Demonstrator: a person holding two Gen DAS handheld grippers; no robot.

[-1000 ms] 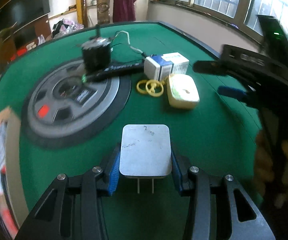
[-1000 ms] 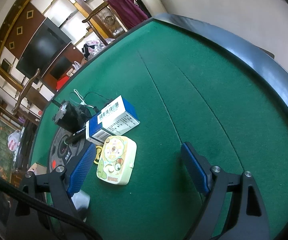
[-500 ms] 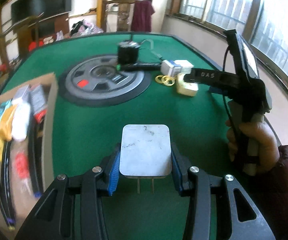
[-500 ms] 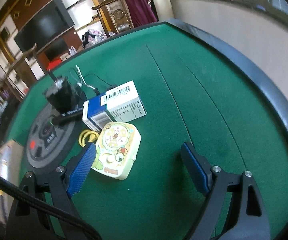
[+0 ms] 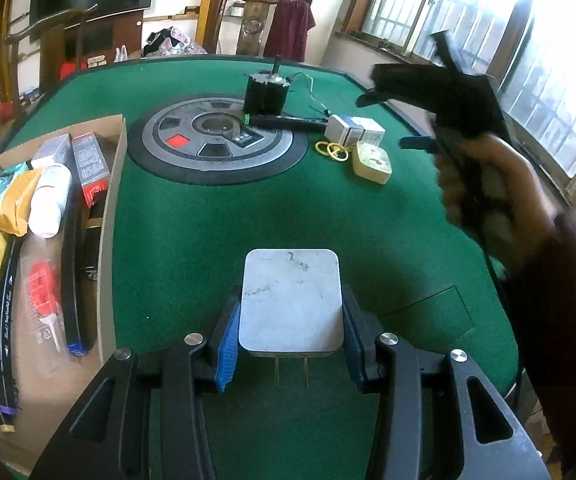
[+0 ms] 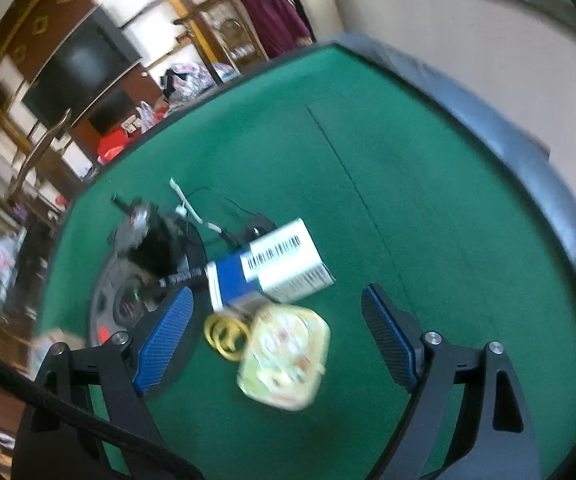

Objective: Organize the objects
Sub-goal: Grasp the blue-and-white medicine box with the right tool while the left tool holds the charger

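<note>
My left gripper (image 5: 290,340) is shut on a white plug adapter (image 5: 291,300), prongs toward the camera, held above the green table (image 5: 216,232). A cardboard box (image 5: 113,184) with several items lies to the left. My right gripper (image 6: 278,332) is open and empty above a cream square case (image 6: 284,356), yellow rings (image 6: 224,332) and a blue-white carton (image 6: 272,266). These also show in the left wrist view: case (image 5: 372,161), rings (image 5: 331,150), carton (image 5: 354,129). The right gripper shows there too, hand-held at right (image 5: 416,143).
A round grey and black disc (image 5: 216,144) lies mid-table, with a black motor (image 5: 266,94) and a black pen (image 5: 288,121) at its far side. The table's raised edge (image 6: 548,184) runs at the right. Chairs and a TV stand behind.
My left gripper has pulled back from the objects with the adapter still held, so the cardboard box has come into view at the left. My right gripper has moved closer over the cream case.
</note>
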